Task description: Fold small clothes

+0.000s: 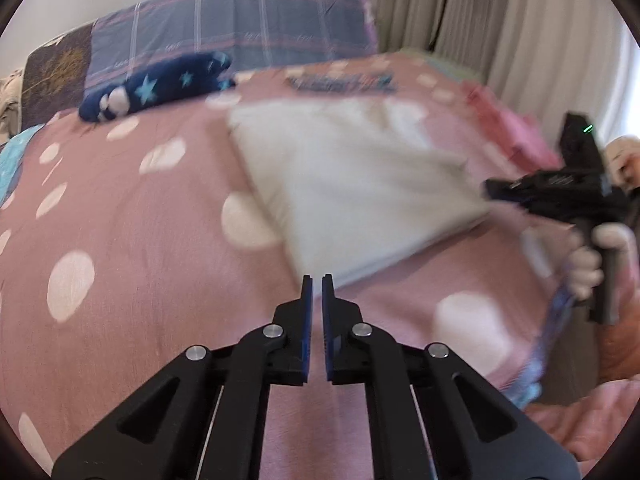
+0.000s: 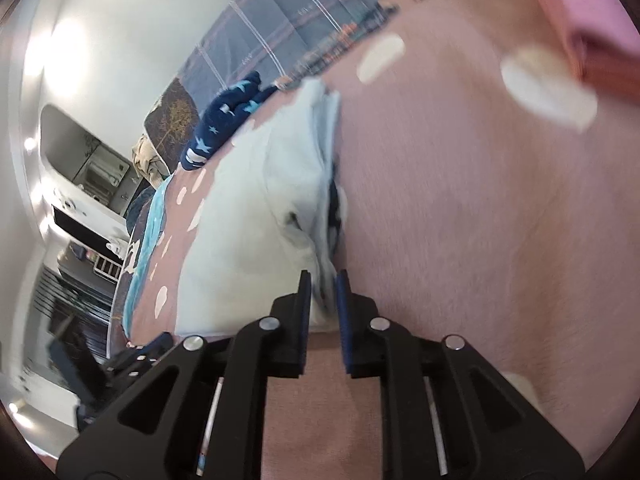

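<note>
Left wrist view showed the left claw [image 1: 317, 278] nearly closed on nothing at lower centre, above the pink dotted bed [image 1: 132, 240], while the white garment [image 1: 352, 184] lay mid-frame as a folded, layered rectangle, long axis running from upper left to lower right; the right claw [image 1: 490, 191] met its right edge. Right wrist view showed the right claw [image 2: 323, 276] narrow, pads around the white garment [image 2: 248, 216] edge, with a star-print garment [image 2: 224, 120] upper left seemingly unfolded, so folding looked mostly done here.
</note>
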Tool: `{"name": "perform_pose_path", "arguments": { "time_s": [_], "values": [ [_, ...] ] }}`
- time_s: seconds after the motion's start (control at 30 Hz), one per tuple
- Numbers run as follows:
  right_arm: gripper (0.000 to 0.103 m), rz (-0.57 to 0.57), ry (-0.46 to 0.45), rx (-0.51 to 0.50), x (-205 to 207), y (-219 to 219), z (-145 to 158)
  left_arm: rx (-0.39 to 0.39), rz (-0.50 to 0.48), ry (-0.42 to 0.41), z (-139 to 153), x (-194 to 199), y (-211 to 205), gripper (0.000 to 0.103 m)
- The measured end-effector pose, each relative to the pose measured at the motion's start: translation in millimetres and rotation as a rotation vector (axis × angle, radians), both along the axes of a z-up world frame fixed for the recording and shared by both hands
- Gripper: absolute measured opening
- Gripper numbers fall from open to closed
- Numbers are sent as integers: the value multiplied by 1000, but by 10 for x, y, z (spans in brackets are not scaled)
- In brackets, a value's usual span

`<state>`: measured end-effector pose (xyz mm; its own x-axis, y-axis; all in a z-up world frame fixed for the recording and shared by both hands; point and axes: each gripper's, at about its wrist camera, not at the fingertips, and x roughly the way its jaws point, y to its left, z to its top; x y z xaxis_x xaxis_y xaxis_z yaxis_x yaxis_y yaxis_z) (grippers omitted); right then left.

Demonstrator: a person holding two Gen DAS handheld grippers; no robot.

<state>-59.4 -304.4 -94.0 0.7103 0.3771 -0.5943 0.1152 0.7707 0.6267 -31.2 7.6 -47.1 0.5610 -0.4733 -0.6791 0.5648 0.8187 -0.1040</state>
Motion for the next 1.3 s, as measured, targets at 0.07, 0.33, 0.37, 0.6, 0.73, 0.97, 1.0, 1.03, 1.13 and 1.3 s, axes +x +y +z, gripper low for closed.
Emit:
{"name": "perform_pose_path", "arguments": {
  "time_s": [0.07, 0.33, 0.37, 0.6, 0.73, 0.97, 1.0, 1.03, 1.13, 1.3],
  "values": [
    [14, 18, -42, -6, 29, 33, 91, -27, -3, -40, 123, 34, -43, 6],
    [14, 77, -82, -9, 262, 253, 14, 30, 34, 104, -473, 586, -383, 7],
    [5, 44, -14, -60, 315, 240, -105, 21, 32, 91, -467, 564, -374, 7],
    [0, 69, -2, -102, 347, 229, -191, 26, 11, 103, -447, 560, -353, 8],
    [10, 93, -35, -122, 358, 315, -98, 36, 11, 83, -451, 555, -371, 8],
    [27, 58, -358, -238, 453, 346, 588, 35, 20, 83, -450, 519, -378, 8],
    [27, 74, -354, -250, 558, 347, 642, 34, 21, 82, -449, 519, -378, 8],
    [25, 96, -345, -258, 675, 349, 675, 32, 23, 81, -451, 513, -377, 8],
    [13, 173, -270, -278, 1149, 412, 696, 29, 24, 78, -450, 509, -372, 8],
    [9, 236, -35, -278, 1767, 423, 297, 18, 21, 85, -449, 524, -358, 8]
  ]
}}
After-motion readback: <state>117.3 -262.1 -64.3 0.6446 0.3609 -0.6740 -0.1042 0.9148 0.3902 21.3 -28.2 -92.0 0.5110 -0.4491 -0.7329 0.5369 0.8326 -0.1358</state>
